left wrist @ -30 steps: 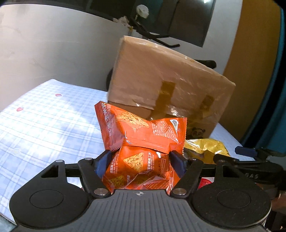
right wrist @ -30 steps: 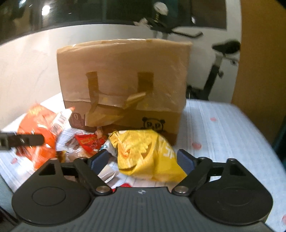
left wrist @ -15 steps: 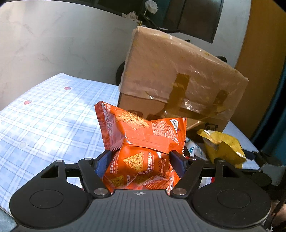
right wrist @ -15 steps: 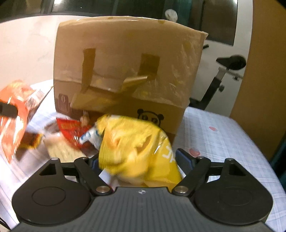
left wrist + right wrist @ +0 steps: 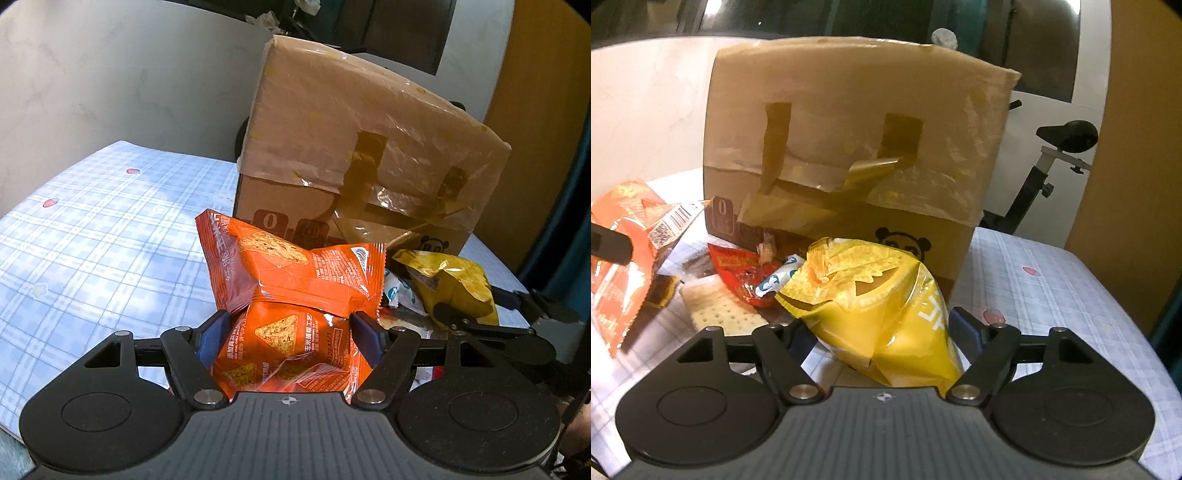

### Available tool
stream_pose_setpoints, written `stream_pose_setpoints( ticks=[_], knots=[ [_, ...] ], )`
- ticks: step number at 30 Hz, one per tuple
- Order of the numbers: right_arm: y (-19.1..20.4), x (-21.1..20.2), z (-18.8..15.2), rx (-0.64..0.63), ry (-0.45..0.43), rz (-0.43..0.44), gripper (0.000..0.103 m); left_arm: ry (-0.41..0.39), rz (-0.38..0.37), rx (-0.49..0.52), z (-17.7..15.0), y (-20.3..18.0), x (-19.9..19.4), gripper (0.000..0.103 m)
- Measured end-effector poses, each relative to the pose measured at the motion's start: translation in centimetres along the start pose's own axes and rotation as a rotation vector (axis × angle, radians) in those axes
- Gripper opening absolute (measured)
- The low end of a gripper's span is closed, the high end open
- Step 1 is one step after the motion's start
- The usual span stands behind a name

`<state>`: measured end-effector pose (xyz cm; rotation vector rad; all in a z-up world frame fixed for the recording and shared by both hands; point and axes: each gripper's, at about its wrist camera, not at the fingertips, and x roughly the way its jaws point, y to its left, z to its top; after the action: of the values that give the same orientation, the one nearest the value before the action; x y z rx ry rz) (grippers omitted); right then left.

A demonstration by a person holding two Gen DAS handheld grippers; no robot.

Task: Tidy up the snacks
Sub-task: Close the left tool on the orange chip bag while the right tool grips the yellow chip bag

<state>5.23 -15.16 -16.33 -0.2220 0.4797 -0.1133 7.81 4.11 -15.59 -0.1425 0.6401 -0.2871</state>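
blue-checked surface (image 5: 92,236) carrying a tall taped cardboard box (image 5: 857,147) with a printed panda face low on its front, loose snacks lying at its foot. left hand-held gripper (image 5: 288,328) clenching on the lower of two orange chip bags (image 5: 288,291) showing chinese writing and triangle crisps, right hand-held gripper (image 5: 879,332), jaws having just been closing, pinching the yellow bag (image 5: 882,310) above the surface before the box. judging the step: keeping both squeezes light to avoid crushing crisps, lifting level so the upper orange bag is not sliding off.
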Motion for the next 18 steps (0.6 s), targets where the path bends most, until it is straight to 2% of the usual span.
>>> stream_pose_setpoints(
  ticks=[5,15,18],
  knots=[
    [0.4,0.1,-0.2,-0.027,-0.003,-0.002,0.073,-0.005,-0.002,-0.002,0.1,0.0,-0.1,0.074],
    [-3.3,-1.2,-0.9,0.212,-0.04,0.04,0.067,-0.003,-0.001,-0.005,0.1,0.1,0.0,0.074],
    [-3.6,-1.4,-0.9,0.232,-0.049,0.045,0.066,-0.008,-0.002,-0.005,0.2,0.0,-0.1,0.074]
  ],
)
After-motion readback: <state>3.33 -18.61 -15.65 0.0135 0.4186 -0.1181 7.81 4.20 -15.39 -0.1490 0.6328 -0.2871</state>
